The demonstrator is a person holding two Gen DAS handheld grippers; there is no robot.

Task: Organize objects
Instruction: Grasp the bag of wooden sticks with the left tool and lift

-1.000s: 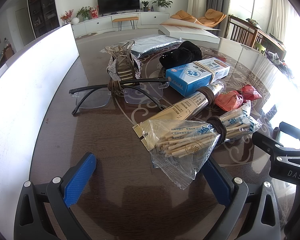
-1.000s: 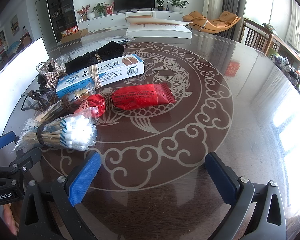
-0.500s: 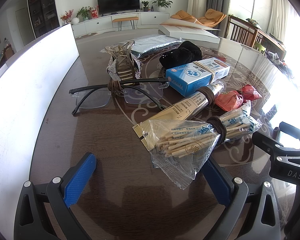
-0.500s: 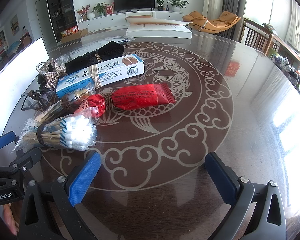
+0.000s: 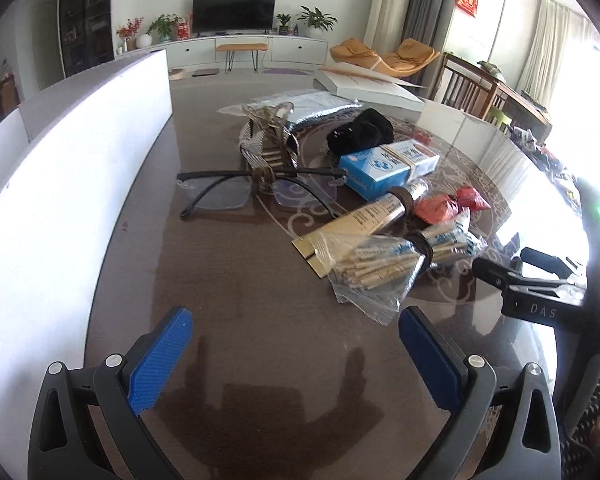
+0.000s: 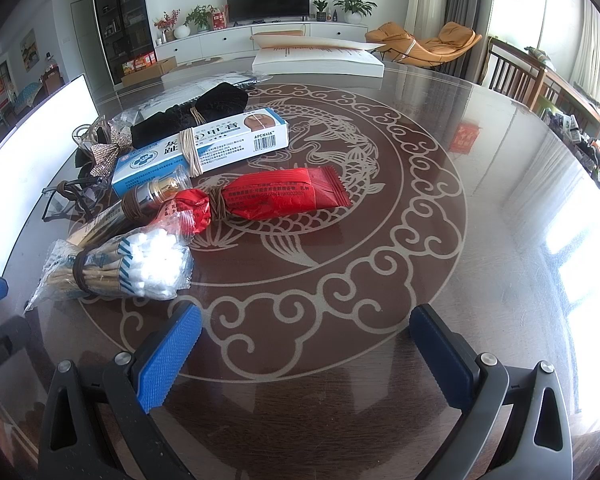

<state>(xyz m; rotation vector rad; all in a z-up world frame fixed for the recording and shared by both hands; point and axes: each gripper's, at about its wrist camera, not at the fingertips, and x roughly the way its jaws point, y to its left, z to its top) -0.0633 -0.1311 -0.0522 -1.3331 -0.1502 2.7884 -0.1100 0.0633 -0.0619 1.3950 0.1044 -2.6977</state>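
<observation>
1. My left gripper (image 5: 294, 340) was spread wide over the dark patterned glass table (image 6: 480, 200), holding nothing.
2. A clear bag of wooden cotton swabs (image 6: 116, 268), bound by a brown band, lay left.
3. The blue-white box (image 6: 204, 148) read "APENXIA".
4. A red foil packet (image 6: 284, 196) lay centre.
5. My right gripper (image 6: 306, 334) gaped empty.

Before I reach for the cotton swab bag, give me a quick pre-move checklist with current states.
1. Left gripper open and empty: ok.
2. Right gripper open and empty: ok.
3. Cotton swab bag lying on the table, brown band around its middle: ok.
4. Bare table between the right gripper and the bag: ok.
5. Bag clear of its neighbours: not ok, the gold tube lies against it.
6. Whether the band grips the swabs tightly: cannot tell.
</observation>
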